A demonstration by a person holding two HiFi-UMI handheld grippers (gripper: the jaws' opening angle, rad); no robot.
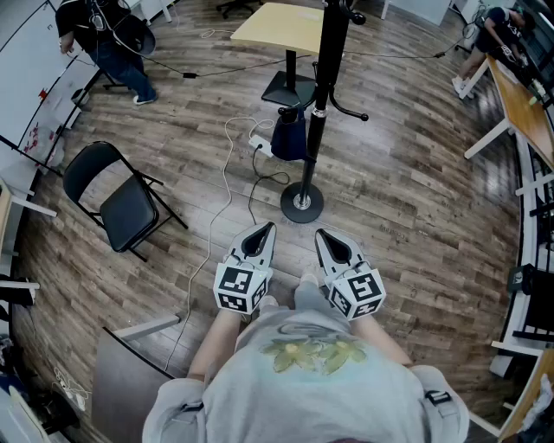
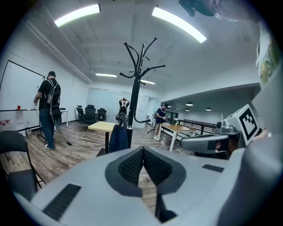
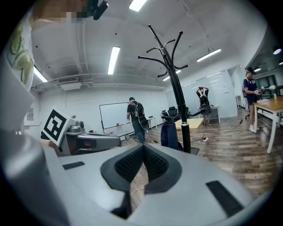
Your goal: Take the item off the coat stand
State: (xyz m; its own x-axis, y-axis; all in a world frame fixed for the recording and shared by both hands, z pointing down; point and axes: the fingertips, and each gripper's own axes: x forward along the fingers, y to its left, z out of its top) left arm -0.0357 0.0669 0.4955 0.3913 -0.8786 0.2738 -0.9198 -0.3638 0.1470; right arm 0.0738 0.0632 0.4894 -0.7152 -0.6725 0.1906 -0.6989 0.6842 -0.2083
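Observation:
A tall black coat stand (image 1: 318,95) rises from a round base (image 1: 302,204) on the wooden floor just ahead of me. A dark blue item (image 1: 290,135) hangs low on its left side. Both grippers are held low and side by side, short of the base and apart from the stand. My left gripper (image 1: 269,227) is shut and empty, and so is my right gripper (image 1: 319,233). In the left gripper view the stand (image 2: 135,88) and blue item (image 2: 118,137) lie beyond the shut left gripper (image 2: 143,150). The right gripper view shows the stand (image 3: 175,88) and item (image 3: 170,134) past the shut right gripper (image 3: 143,147).
A black folding chair (image 1: 121,204) stands to the left. A white cable (image 1: 227,177) and power strip (image 1: 260,144) lie by the stand. A yellow table (image 1: 281,26) is behind it, a wooden desk (image 1: 525,105) at right. One person (image 1: 108,41) stands far left, another (image 1: 500,33) far right.

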